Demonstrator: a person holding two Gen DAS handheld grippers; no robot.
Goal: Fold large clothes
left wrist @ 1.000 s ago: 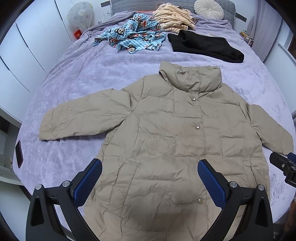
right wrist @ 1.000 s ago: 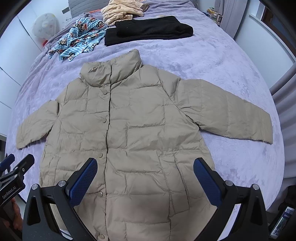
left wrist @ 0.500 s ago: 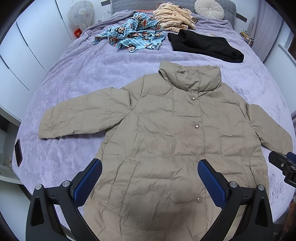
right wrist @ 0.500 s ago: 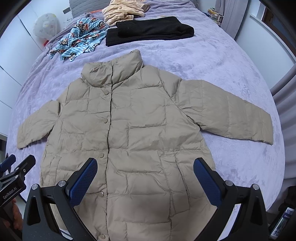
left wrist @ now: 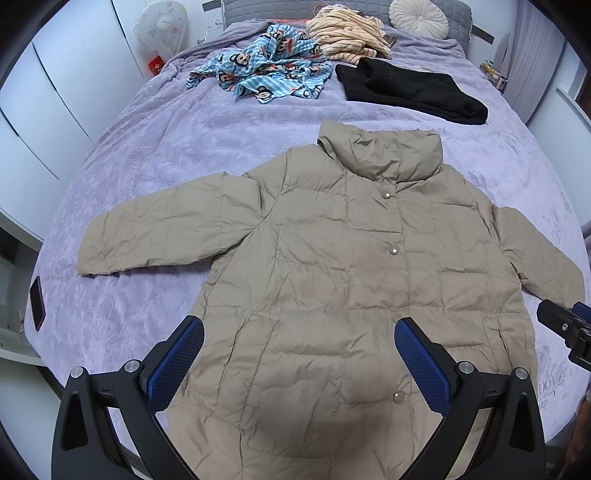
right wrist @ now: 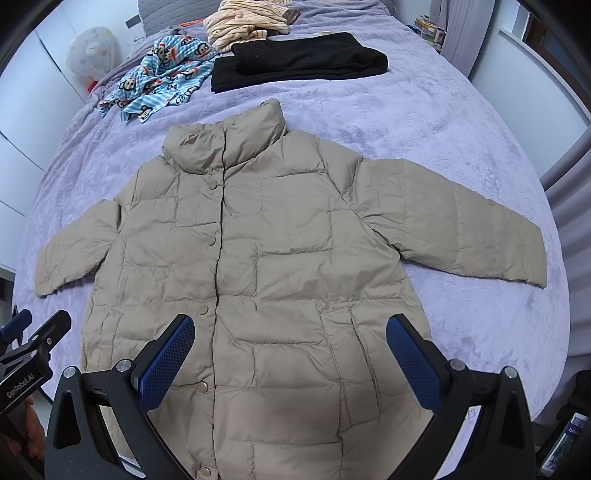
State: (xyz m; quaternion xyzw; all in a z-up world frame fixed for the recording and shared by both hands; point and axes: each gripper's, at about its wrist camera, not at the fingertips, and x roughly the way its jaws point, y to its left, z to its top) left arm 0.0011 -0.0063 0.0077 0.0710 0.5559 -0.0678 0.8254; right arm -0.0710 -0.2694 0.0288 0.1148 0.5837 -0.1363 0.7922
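A beige puffer jacket (left wrist: pixel 332 266) lies flat, front up and snapped shut, on the purple bedspread (left wrist: pixel 155 155), both sleeves spread out to the sides. It also shows in the right wrist view (right wrist: pixel 280 258). My left gripper (left wrist: pixel 299 362) is open and empty, held above the jacket's lower left hem. My right gripper (right wrist: pixel 290 358) is open and empty above the lower right hem. Each gripper's tip shows at the edge of the other view.
At the far end of the bed lie a blue monkey-print garment (left wrist: pixel 266 74), a striped cream garment (left wrist: pixel 347 33) and a black garment (left wrist: pixel 410 90). A round cushion (left wrist: pixel 417 16) sits by the headboard. A phone (left wrist: pixel 37 302) lies at the left bed edge. White wardrobes stand left.
Almost nothing has moved; the views have shifted very slightly and both grippers stay open over the jacket's hem.
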